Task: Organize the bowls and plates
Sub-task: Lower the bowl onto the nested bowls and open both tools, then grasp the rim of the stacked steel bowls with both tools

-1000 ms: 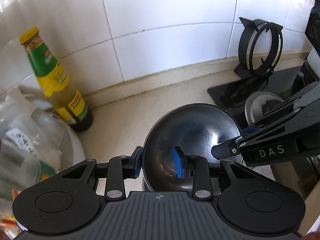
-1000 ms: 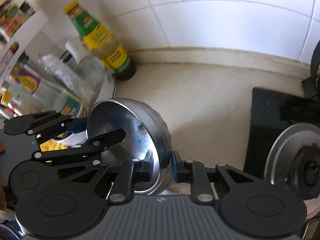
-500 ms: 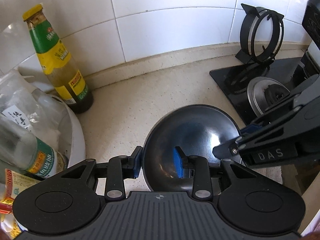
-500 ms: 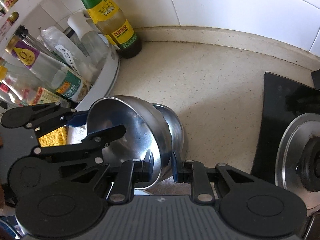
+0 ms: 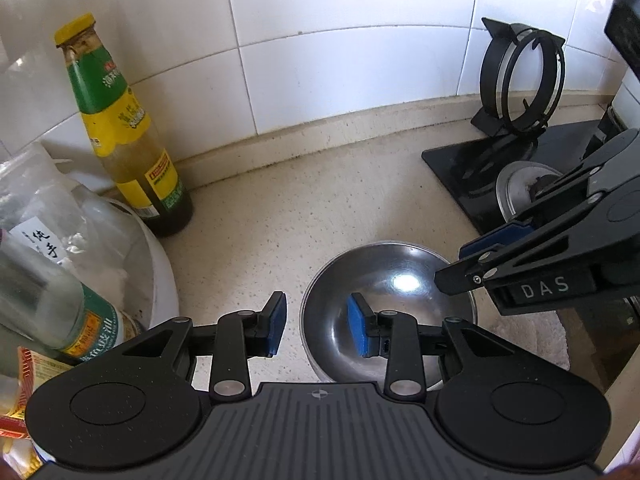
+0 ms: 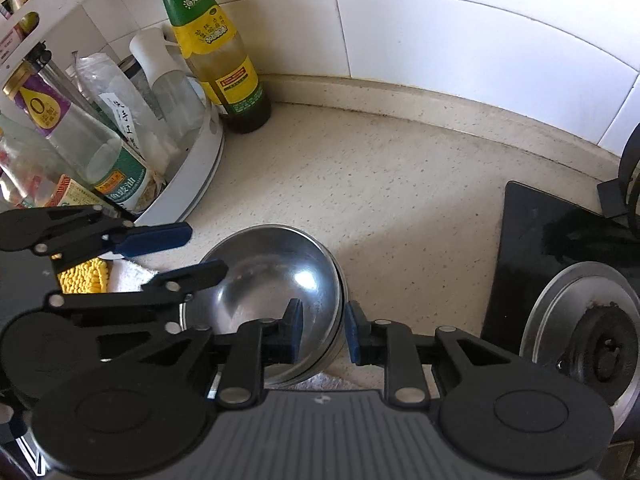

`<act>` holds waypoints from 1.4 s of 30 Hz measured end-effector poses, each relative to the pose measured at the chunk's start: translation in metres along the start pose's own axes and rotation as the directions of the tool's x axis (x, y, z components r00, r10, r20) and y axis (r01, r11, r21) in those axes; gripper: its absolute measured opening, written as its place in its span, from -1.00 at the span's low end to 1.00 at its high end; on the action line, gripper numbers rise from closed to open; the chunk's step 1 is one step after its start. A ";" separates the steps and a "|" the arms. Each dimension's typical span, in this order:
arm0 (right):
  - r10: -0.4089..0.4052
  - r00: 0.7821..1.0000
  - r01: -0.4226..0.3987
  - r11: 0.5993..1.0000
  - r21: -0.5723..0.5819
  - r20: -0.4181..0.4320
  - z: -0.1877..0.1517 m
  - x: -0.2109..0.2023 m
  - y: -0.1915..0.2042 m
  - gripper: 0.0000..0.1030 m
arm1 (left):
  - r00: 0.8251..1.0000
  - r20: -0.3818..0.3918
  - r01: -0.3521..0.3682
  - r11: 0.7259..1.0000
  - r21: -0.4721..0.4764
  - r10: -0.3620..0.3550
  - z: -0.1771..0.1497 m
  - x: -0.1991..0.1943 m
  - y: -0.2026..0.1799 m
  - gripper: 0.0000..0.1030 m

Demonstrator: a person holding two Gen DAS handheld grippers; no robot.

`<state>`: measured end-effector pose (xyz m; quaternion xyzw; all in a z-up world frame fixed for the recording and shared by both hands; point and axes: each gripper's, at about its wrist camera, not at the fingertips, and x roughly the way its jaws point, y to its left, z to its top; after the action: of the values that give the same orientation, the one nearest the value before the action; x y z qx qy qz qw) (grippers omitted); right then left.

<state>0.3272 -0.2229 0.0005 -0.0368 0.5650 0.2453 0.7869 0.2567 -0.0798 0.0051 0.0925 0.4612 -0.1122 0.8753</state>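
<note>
A steel bowl (image 5: 396, 280) sits nested in another steel bowl on the beige counter; in the right wrist view (image 6: 276, 280) the stacked rims show at the right side. My left gripper (image 5: 316, 330) is open, its jaws straddling the bowl's left rim without clamping it. My right gripper (image 6: 322, 334) is open, its jaws either side of the right rim. Each gripper shows in the other's view: the right gripper (image 5: 476, 260) and the left gripper (image 6: 172, 252).
A sauce bottle (image 5: 124, 136) stands by the tiled wall. A white turntable rack (image 6: 200, 172) with bottles is at the left. A black hob (image 6: 560, 240) with a burner (image 6: 584, 328) and a pot stand (image 5: 520, 84) is at the right. A cloth (image 6: 84, 276) lies near the bowls.
The held bowl was lowered into the other bowl on the counter. Both grippers opened and let go of its rim.
</note>
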 end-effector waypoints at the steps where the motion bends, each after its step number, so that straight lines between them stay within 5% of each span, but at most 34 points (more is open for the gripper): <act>1: 0.001 1.000 -0.001 1.000 0.002 -0.002 0.000 0.001 0.000 -0.12 | 1.000 0.001 0.002 1.000 -0.001 -0.002 -0.001 0.000 0.001 -0.17; 42: 0.071 0.997 -0.071 0.988 0.134 0.009 0.000 0.014 -0.002 0.35 | 0.990 0.046 0.131 0.991 0.017 -0.132 -0.053 -0.014 0.028 0.45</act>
<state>0.3314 -0.2204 -0.0125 0.0366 0.5796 0.2347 0.7795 0.2156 -0.0371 -0.0109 0.0654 0.4448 -0.1750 0.8759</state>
